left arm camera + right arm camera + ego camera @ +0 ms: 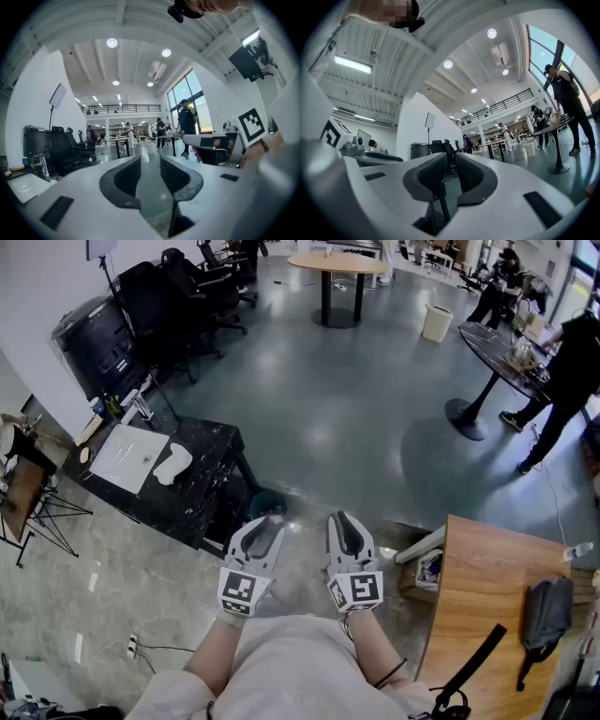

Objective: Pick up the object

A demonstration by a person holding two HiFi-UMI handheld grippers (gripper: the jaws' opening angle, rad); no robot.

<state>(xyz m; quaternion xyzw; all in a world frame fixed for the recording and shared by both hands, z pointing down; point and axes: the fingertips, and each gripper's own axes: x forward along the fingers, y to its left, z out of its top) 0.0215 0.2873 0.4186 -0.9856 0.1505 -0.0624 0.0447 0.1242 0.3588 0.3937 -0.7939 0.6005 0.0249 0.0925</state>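
White left hand-held gripper [271, 519] and right hand-held gripper [338, 517], both pressed together, empty, point to 12 o'clock over the floor [356, 409], seemingly idle before any pick

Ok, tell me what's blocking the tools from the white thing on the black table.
Nothing visible. The white thing lies uncovered on the black table, to the left of the left tool and right tool, both empty.

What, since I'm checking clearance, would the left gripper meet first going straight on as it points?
Nothing close: the left gripper points out over open floor. Far along stands a white bin, depth unclear.
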